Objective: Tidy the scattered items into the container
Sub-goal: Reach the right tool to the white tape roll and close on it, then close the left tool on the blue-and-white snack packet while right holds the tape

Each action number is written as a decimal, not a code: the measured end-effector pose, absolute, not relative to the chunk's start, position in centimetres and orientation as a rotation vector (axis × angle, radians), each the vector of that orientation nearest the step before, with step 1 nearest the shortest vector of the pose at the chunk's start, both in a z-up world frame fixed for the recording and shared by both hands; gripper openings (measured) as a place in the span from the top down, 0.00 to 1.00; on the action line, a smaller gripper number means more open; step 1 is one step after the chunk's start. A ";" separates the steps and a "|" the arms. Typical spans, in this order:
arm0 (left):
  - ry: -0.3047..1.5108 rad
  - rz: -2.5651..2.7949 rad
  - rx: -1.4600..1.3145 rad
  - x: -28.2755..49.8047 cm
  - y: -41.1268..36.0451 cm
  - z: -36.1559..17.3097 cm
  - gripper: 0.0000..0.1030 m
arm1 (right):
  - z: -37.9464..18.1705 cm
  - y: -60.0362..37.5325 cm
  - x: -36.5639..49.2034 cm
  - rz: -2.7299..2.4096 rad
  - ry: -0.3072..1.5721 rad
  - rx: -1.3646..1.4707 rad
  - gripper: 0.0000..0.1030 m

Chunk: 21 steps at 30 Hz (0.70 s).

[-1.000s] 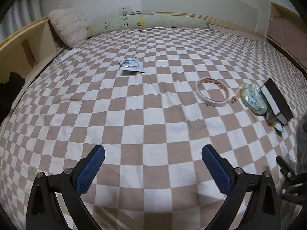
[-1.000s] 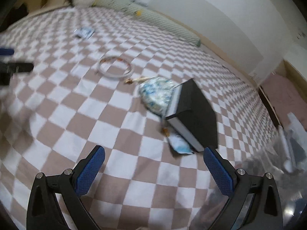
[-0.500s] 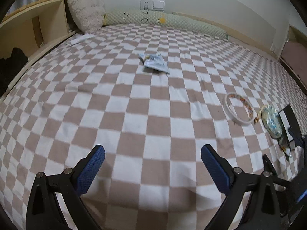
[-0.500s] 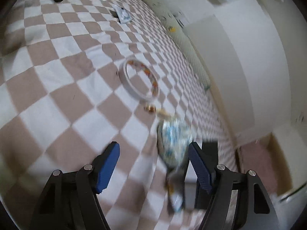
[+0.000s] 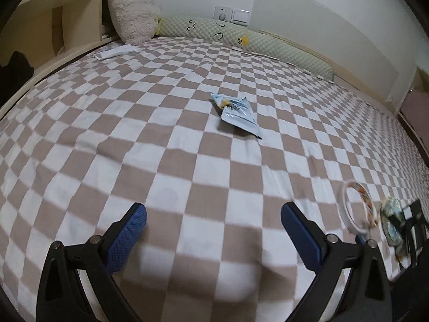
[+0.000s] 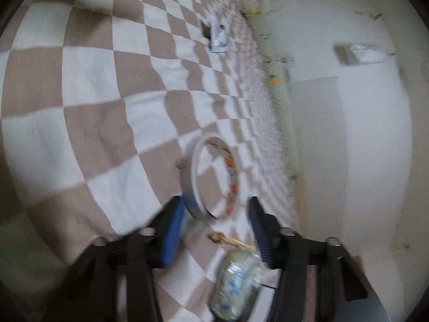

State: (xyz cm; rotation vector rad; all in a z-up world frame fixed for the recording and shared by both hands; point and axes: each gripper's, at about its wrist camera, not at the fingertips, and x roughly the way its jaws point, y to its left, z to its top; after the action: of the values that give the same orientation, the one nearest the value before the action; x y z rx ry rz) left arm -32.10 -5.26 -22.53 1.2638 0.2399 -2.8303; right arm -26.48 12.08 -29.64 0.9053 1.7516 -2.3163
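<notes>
Right wrist view: tape ring (image 6: pixel 211 179) lies on the checked bedcover (image 6: pixel 93 107), its near end between the fingers.
Right gripper (image 6: pixel 215 217): jaws just closing, part open, nothing gripped.
Left gripper (image 5: pixel 213 234): wide open, empty.
Packet (image 5: pixel 237 112): mid-bed, well apart.

A bedroom in a home: a wide bed (image 5: pixel 134 134) covered with a brown-and-white checked sheet fills the view. A fluffy cream pillow (image 5: pixel 132 8) leans in the far corner beside a long pale-green bolster (image 5: pixel 241 41) with small printed faces, laid along the white wall. A wall socket and switch (image 5: pixel 232 14) sit just above the bolster. A light wooden shelf unit (image 5: pixel 53 24) with open compartments borders the bed's left side.
</notes>
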 end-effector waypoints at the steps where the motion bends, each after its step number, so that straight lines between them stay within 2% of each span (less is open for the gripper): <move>1: 0.218 -2.828 1.262 -32.7 -5.1 -22.5 0.03 | -29.7 11.9 -26.7 -2.300 1.732 0.931 0.70; 4: 0.160 -2.836 1.251 -34.5 -4.6 -22.5 0.02 | -30.4 11.3 -27.1 -2.257 1.719 0.967 0.79; 7: 0.105 -2.844 1.236 -36.1 -4.1 -22.5 0.02 | -30.5 11.1 -27.1 -2.262 1.722 0.964 0.79; 15: -0.063 -2.838 1.186 -39.9 -2.2 -23.2 0.02 | -30.8 12.0 -28.2 -2.394 1.547 0.940 0.80; 17: -0.048 -2.838 1.177 -40.9 -1.6 -23.2 0.02 | -30.8 12.7 -28.6 -2.444 1.492 0.917 0.80; 21: 0.142 -2.825 1.211 -43.0 -1.4 -23.6 0.02 | -31.0 13.0 -29.0 -2.496 1.449 0.878 0.80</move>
State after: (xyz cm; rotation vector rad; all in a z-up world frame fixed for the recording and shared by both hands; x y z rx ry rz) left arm -42.99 -1.41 -23.57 1.2105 0.1417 -2.8250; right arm -29.00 13.03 -31.01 0.8785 1.4486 -2.4956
